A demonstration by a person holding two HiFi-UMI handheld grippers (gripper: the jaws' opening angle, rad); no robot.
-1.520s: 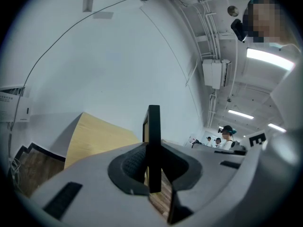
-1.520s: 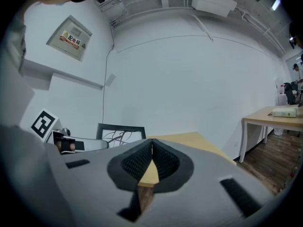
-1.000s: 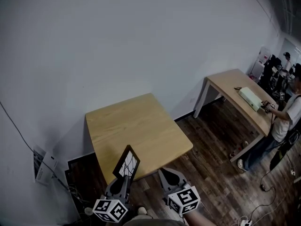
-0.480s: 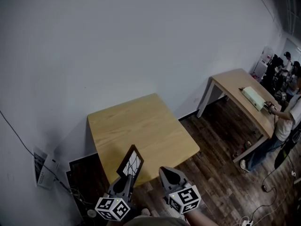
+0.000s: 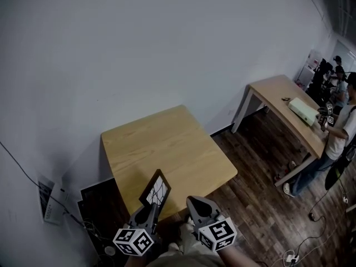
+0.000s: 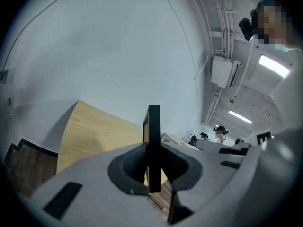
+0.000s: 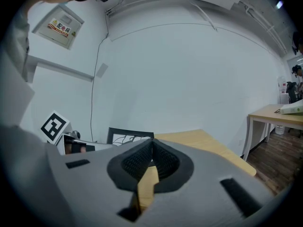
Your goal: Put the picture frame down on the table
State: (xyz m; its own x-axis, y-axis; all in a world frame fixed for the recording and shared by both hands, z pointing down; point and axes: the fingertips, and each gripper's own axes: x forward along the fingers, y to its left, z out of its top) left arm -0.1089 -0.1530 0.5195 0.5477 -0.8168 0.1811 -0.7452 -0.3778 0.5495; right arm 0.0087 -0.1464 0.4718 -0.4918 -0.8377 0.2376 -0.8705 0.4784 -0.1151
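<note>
A black picture frame (image 5: pixel 155 188) with a white crackle-pattern picture stands tilted above the near edge of the light wooden table (image 5: pixel 161 143). My left gripper (image 5: pixel 149 209) is shut on the frame's lower edge. In the left gripper view the frame (image 6: pixel 154 141) shows edge-on, clamped between the jaws of the left gripper (image 6: pixel 154 174). My right gripper (image 5: pixel 196 202) hangs just right of the frame, shut with nothing in it. From the right gripper view, its jaw tips touch at the right gripper (image 7: pixel 151 148), and the frame (image 7: pixel 130 137) stands to the left before the table (image 7: pixel 199 138).
A white wall rises behind the table. A second wooden table (image 5: pixel 278 93) at the right carries a long pale box (image 5: pixel 303 113), and a person (image 5: pixel 339 132) stands by it. Dark wood floor (image 5: pixel 250 177) lies between. A white box (image 5: pixel 50 204) and cables sit at the left wall.
The left gripper and the frame have shifted slightly up and to the right over the table's near edge. The right gripper has barely moved.
</note>
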